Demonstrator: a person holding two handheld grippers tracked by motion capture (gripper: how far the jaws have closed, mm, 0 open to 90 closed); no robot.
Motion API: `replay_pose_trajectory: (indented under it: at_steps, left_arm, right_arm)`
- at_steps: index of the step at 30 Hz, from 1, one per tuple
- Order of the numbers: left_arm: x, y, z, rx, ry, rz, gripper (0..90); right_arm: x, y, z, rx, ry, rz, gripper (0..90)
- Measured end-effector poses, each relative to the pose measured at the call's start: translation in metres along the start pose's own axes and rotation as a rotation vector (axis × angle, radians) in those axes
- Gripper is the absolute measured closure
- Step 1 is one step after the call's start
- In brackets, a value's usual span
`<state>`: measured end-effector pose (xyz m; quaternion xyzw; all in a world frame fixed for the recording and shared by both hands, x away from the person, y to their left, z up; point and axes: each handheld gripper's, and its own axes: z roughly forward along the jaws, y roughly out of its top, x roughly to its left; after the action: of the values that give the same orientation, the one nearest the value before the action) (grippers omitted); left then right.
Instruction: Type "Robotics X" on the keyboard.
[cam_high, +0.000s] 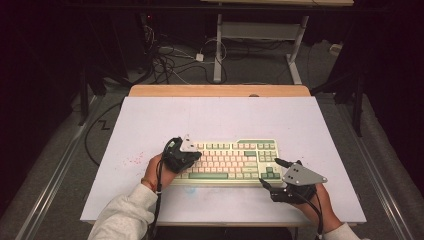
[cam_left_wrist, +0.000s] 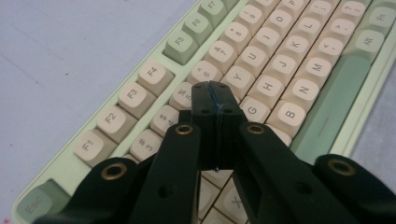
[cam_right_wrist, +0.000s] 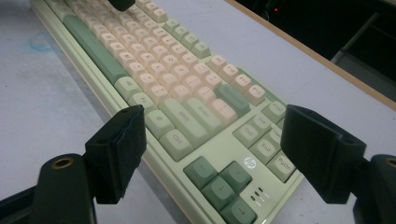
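while left tongs (cam_left_wrist: 215, 95) hide keys, keyboard (cam_left_wrist: 299, 70) cut off

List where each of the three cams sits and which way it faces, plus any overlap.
High view: above the person's side, looking forward and down on the table; both forearms, left claw, right claw.
Left gripper view: rides the left claw, shut, tips over the keyboard near the 5, T and G keys.
Right gripper view: rides the right claw, open, astride the keyboard's arrow-key end.
All three share the keyboard.
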<state>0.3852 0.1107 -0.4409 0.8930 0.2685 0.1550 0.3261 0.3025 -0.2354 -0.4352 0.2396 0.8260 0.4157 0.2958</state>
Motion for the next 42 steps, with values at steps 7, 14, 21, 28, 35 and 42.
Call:
replay_pose_trajectory:
  at_steps: [7,14,21,28,35,42]
  left_arm:
    - [-0.001,0.006,0.008,0.001,-0.010,0.006,87.6]
    - [-0.002,0.009,0.013,0.013,-0.016,0.014,87.6]
    - [-0.004,0.009,0.017,0.047,-0.026,0.026,87.6]
    - [-0.004,0.009,0.010,0.001,0.010,0.038,87.3]
    - [-0.001,0.007,-0.006,-0.078,0.044,0.027,86.4]
    - [-0.004,0.003,-0.022,-0.169,0.076,0.054,70.5]
  right_arm:
    - [0.000,-0.001,0.001,0.004,0.002,0.000,23.0]
    - [0.000,-0.001,0.001,0.010,0.001,0.001,23.1]
    - [0.000,-0.001,0.001,0.012,0.000,-0.003,23.0]
    - [0.000,-0.001,0.001,0.014,-0.001,-0.006,23.0]
    - [-0.001,0.000,0.000,0.012,-0.001,-0.004,23.1]
    - [-0.001,0.000,-0.001,0.007,-0.006,-0.003,23.0]
